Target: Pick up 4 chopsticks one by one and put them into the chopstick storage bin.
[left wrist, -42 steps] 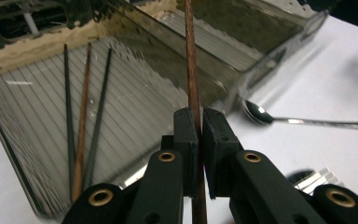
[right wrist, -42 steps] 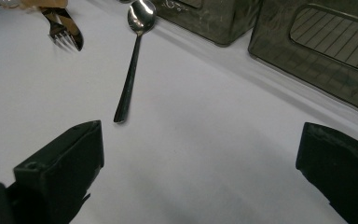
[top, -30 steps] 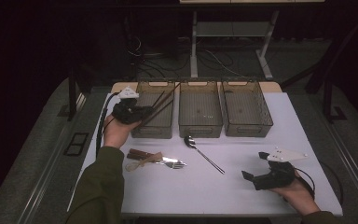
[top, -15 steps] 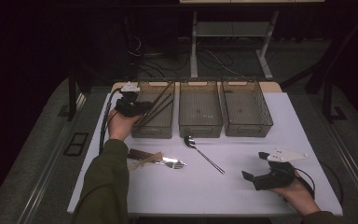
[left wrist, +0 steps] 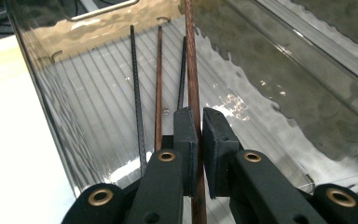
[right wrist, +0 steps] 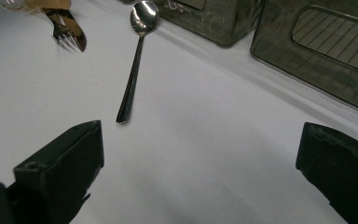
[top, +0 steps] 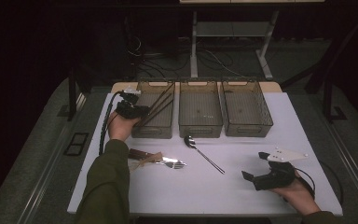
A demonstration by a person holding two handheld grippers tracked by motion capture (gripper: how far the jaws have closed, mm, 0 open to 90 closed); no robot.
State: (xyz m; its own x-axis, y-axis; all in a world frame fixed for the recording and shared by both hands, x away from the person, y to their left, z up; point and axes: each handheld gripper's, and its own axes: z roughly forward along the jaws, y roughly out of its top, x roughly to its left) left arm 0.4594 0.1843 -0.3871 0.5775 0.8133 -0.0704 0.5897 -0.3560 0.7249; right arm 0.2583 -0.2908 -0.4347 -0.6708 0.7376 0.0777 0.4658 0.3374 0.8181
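Left tongs (left wrist: 200, 154) pinch a brown chopstick (left wrist: 192, 79) over the left bin (top: 153, 126), where three sticks (left wrist: 157, 84) already lie. Right tongs (right wrist: 200, 172) rest wide open, empty. Spoon (right wrist: 137, 60), fork (top: 175, 163) and knife (top: 142, 154) wait on the worktop (top: 223, 191).

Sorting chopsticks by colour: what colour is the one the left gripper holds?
Reddish brown chopstick, clearest in the left gripper view.

Left gripper (left wrist: 200, 140) reaches forward, jaws clamped (arm outstretched); right gripper (right wrist: 200, 154) rests, jaws wide apart.
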